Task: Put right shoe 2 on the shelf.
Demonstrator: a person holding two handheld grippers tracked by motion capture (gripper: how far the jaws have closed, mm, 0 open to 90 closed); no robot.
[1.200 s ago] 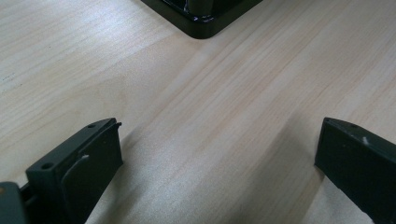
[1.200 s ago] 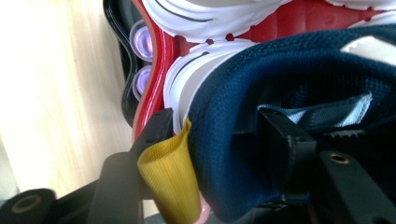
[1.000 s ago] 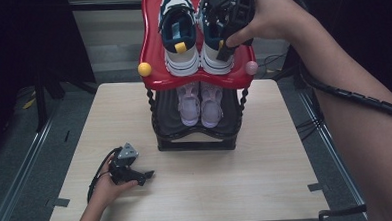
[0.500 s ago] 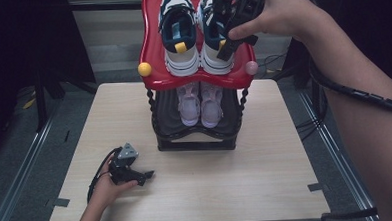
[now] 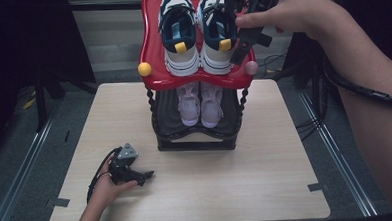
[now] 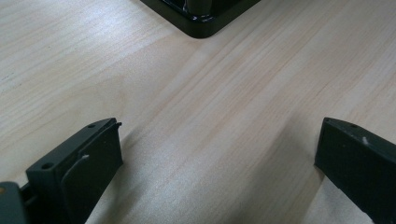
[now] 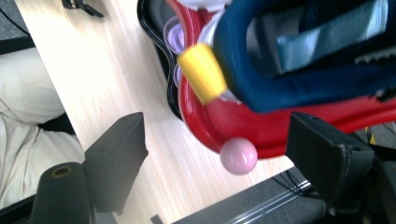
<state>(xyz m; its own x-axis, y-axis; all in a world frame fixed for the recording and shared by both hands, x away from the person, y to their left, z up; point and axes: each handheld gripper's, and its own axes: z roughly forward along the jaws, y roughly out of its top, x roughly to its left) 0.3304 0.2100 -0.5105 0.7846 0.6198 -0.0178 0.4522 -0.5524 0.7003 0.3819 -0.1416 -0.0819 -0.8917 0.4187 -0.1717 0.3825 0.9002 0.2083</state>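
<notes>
A two-tier shoe rack stands at the table's far middle. On its red top shelf (image 5: 154, 52) sit two navy and white sneakers, the left one (image 5: 179, 28) and the right one (image 5: 215, 32), each with a yellow heel tab. A pale lilac pair (image 5: 200, 103) sits on the black lower shelf. My right gripper (image 5: 236, 31) is held open beside the right sneaker's outer side. Along its jaws, my right gripper (image 7: 217, 135) faces that sneaker's heel (image 7: 299, 60), its yellow tab (image 7: 203, 72) and the shelf's pink knob (image 7: 238, 155). My left gripper (image 5: 131, 173) rests open on the table; the left gripper (image 6: 219, 133) holds nothing.
The light wooden table (image 5: 267, 187) has bare room in front of and beside the rack. The rack's black base corner (image 6: 201, 23) lies just ahead of the left jaws. A yellow knob (image 5: 144, 69) and a pink knob (image 5: 251, 67) stick out at the red shelf's front corners.
The right hand and its gripper have shifted a little to the right along the right sneaker. The left hand and gripper have stayed where they were.
</notes>
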